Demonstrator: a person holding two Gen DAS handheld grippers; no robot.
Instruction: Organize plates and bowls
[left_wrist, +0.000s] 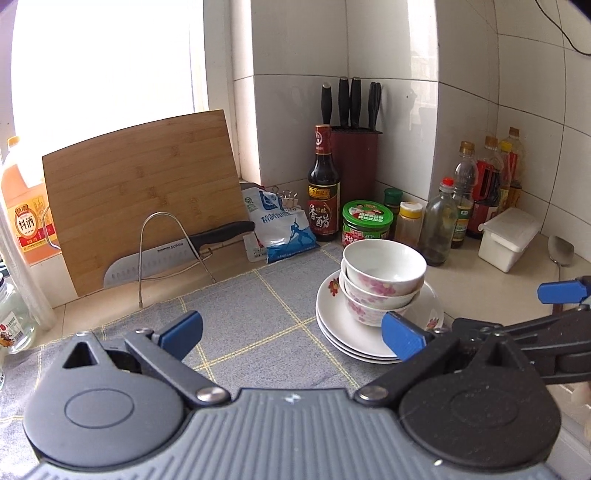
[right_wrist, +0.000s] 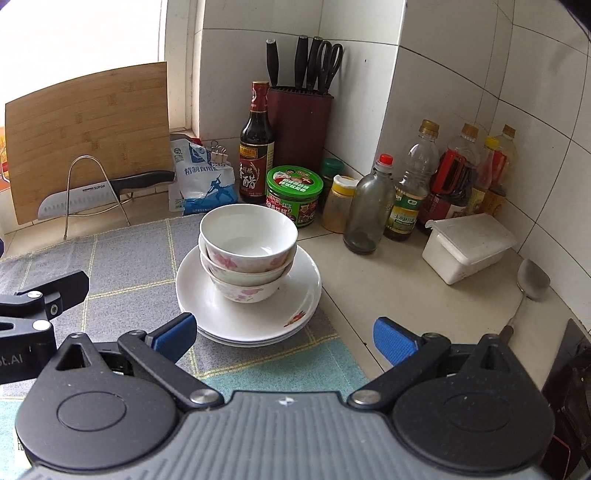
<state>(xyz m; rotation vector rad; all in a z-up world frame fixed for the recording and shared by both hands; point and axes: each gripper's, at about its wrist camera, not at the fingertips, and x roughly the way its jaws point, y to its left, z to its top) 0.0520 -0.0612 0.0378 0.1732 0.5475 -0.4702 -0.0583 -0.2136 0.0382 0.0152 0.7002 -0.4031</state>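
- The task's thing is a stack of three white ceramic bowls with pink flower prints (right_wrist: 248, 254), nested upright on a pile of shallow white plates (right_wrist: 303, 295) with a small red-and-orange motif near the rim. The whole pile sits on the right-hand edge of a grey checked cloth with yellow lines (right_wrist: 122, 266) spread on the pale desk (right_wrist: 388, 295).
- From the right gripper (right_wrist: 282, 341) the pile lies straight ahead and slightly left — its near plate rim shows just beyond the left blue pad, nothing between the jaws, which stand wide apart.
- From the left gripper (left_wrist: 291, 332) the same pile lies ahead and to the right, the plate rim partly behind its right blue pad; these jaws are also spread fully and hold nothing.
- My reading: the right gripper is the better lined up, and the pile being round, no long axis matters — only rim height.
- Readable writing: "SUPOR" on the blade of the black-handled kitchen knife (right_wrist: 92, 194) resting in a wire stand in front of the bamboo cutting board (right_wrist: 88, 136); "香醋" on the dark vinegar bottle (right_wrist: 256, 147); "料酒" on the orange cooking-wine jug (left_wrist: 24, 206).
- The white-and-blue salt bag (right_wrist: 201, 177) and the green-lidded jar (right_wrist: 293, 195) carry Chinese print too small to read surely.
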